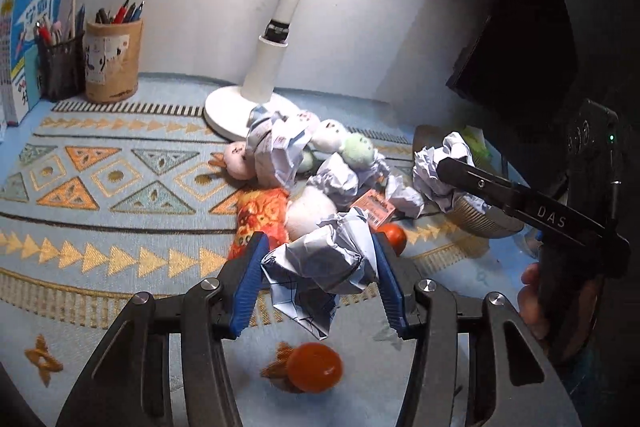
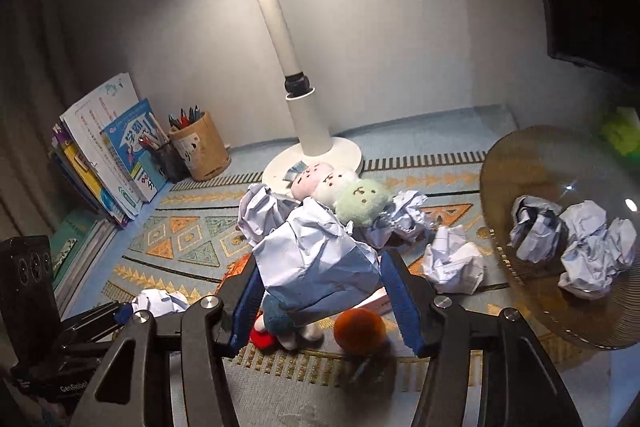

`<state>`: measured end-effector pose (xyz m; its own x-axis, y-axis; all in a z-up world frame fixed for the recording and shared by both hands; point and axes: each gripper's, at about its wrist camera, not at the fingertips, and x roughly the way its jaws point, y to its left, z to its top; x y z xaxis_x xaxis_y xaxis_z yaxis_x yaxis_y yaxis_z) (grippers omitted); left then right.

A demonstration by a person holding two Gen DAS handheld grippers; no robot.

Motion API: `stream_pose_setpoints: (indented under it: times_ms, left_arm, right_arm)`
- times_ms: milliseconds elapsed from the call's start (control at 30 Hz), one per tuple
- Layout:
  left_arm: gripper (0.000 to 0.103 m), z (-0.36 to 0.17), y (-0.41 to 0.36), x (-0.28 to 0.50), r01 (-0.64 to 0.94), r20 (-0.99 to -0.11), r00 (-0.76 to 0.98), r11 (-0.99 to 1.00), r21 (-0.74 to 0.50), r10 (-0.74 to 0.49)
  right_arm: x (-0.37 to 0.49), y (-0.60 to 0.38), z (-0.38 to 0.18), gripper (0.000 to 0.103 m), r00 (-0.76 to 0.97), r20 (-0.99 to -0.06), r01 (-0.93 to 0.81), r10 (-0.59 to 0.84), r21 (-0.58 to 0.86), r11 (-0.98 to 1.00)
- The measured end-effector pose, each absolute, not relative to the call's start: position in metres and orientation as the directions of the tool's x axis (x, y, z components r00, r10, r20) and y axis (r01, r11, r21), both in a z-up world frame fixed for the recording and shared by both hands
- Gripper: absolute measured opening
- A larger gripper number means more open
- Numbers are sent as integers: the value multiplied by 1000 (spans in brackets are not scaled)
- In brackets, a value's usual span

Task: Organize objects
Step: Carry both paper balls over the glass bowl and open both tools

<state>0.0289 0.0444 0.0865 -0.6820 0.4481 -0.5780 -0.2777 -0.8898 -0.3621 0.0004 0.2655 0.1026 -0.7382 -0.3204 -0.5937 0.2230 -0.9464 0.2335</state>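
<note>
Clearly you had a crumpled paper ball in each hand: the left gripper (image 1: 318, 277) had its blue pads pressed on a creased paper wad (image 1: 320, 267) raised off the patterned mat (image 1: 120, 187), and the right gripper (image 2: 320, 291) was clamped partway on a larger paper ball (image 2: 316, 259) above the plush toys (image 2: 352, 199). My advice was to keep both grips firm but not crushing, clear the pile, and carry each ball over the ribbed bowl (image 2: 520, 155) before you let go, since loose sheets could snag on the toys. The right wrist view showed what the left did not: the bowl's inside, already holding several crumpled balls (image 2: 576, 243). The left wrist view showed the right gripper from the side beside that bowl, and an orange ball (image 1: 316, 367) on the mat below your left fingers (image 1: 248, 287).
</note>
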Motion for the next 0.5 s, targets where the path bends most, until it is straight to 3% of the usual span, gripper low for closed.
stream_pose_setpoints:
  times_ms: [333,500]
  left_arm:
    - [49,194,136,24,-410,-430,-764,-877,-252,481]
    - [49,203,201,-3,-473,-408,-745,-849,-236,528]
  right_arm:
    - [38,394,189,57,-880,-465,-51,-95,292,-955]
    - [40,451,210,57,-902,-427,-198,56,294,-935]
